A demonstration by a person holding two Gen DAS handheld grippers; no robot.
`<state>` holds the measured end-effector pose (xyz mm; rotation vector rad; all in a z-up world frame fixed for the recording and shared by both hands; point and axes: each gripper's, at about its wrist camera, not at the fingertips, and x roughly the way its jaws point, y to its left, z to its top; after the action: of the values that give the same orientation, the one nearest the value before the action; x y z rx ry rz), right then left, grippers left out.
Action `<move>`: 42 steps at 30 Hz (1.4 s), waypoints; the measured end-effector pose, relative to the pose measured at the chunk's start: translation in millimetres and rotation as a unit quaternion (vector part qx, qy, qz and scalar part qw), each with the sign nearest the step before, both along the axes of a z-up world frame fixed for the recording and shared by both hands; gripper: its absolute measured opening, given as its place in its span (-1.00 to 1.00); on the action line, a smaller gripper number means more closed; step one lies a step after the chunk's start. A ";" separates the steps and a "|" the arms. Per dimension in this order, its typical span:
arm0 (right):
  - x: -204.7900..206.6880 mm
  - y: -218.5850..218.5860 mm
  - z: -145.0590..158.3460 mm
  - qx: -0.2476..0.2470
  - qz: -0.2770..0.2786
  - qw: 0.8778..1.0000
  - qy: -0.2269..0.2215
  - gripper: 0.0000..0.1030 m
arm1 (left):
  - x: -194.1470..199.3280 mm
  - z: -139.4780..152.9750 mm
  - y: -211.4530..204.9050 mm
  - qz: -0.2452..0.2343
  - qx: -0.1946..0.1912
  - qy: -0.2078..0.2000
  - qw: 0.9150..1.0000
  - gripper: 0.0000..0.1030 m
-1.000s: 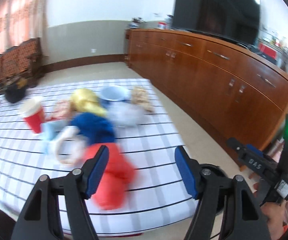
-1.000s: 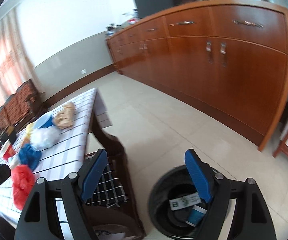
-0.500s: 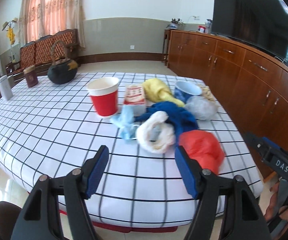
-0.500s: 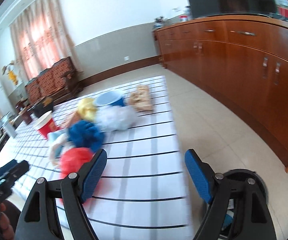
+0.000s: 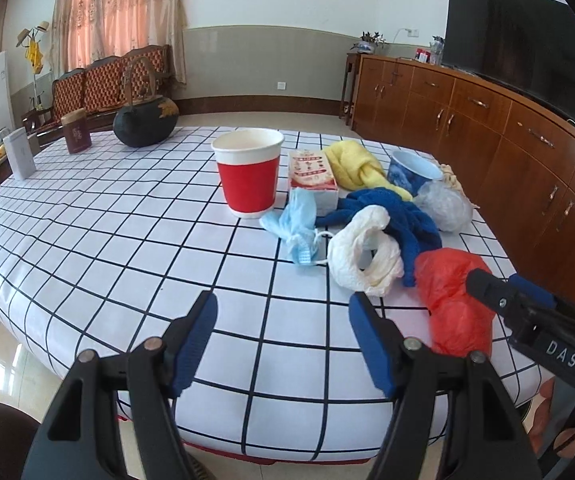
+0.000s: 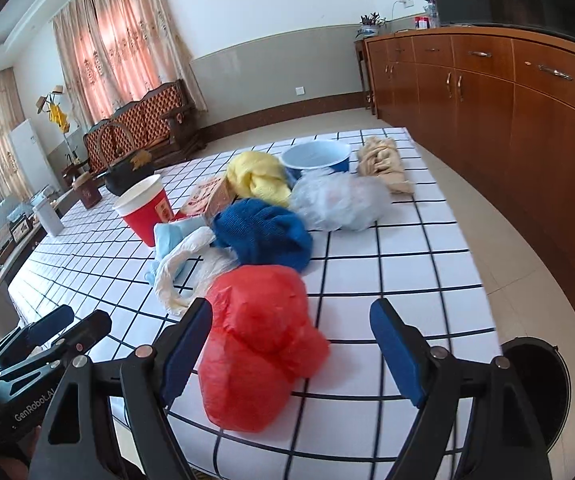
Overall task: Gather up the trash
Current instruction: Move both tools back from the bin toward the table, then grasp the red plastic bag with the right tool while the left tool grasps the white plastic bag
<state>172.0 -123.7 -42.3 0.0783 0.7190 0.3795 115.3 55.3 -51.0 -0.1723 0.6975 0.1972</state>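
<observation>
**Closing on the red bag**

Centring comes first: your right gripper stands wide, empty, with the red plastic bag lying between its fingers near the table's front edge. Push forward until the pads flank the bag's bulk, then squeeze; thin film likely slips if you pinch only a fold. The bin sits on the floor just right. Left gripper is wide too, holding nothing; keep it clear of the white bag.

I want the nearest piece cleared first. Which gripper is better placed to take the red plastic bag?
Right. The right gripper is open with the red plastic bag between its fingers; the left gripper faces bare tablecloth, the bag off to its side.
</observation>
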 end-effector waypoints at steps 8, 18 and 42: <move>6.7 9.4 -11.8 -0.012 0.007 1.000 0.021 0.61 | 4.1 -6.1 2.7 -0.002 -0.007 0.008 1.000 0.35; 6.0 12.8 -16.4 -0.002 0.043 0.999 0.029 0.03 | 12.5 -7.7 -5.1 -0.013 -0.011 0.013 1.000 0.35; 14.7 -47.6 0.7 0.007 -0.039 0.999 -0.003 -0.27 | 42.8 -12.0 -36.9 -0.049 -0.028 0.029 0.998 0.35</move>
<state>186.8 -171.3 -41.7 0.1189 0.7059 0.3108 158.0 18.4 -63.0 -0.1850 0.7688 0.0891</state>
